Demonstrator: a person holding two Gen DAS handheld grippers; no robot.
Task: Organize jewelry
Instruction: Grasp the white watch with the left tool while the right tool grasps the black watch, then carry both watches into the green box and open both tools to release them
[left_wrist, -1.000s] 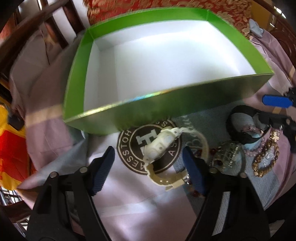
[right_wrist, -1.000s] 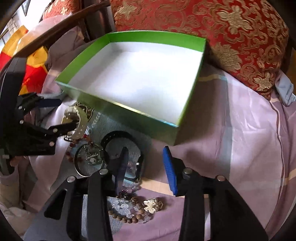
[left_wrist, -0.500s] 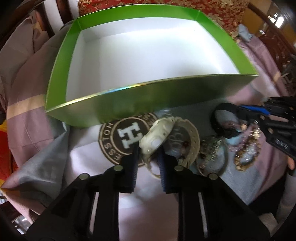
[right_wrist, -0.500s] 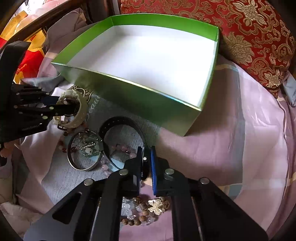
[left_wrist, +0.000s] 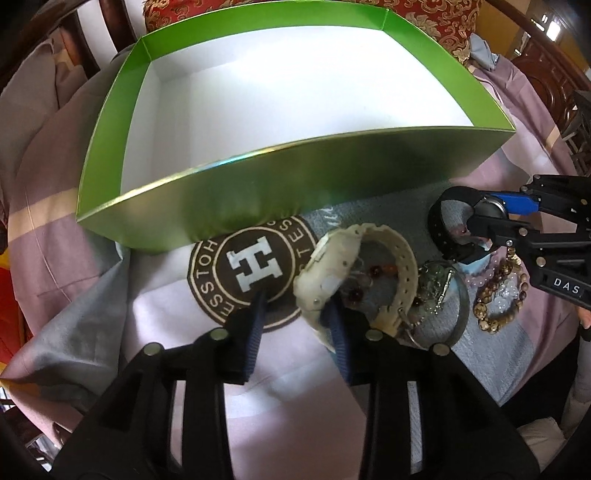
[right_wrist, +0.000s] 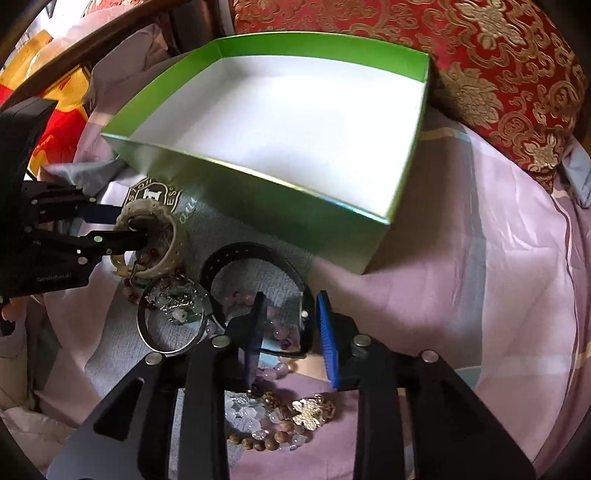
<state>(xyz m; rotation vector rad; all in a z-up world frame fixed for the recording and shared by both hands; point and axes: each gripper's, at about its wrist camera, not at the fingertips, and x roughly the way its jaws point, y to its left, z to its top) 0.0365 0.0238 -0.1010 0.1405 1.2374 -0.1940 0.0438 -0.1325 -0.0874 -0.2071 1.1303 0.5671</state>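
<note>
Left gripper has its blue fingers a bit apart around the cream watch, just in front of the green box. Right gripper pinches the black watch case. Beads under both watches are hard to make out. White inside, the box holds nothing.

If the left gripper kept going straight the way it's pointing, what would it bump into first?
Probably the cream watch already sitting at the left gripper fingers. Beyond that, the near wall of the green box stands in the way. Depth is hard to judge here.
</note>
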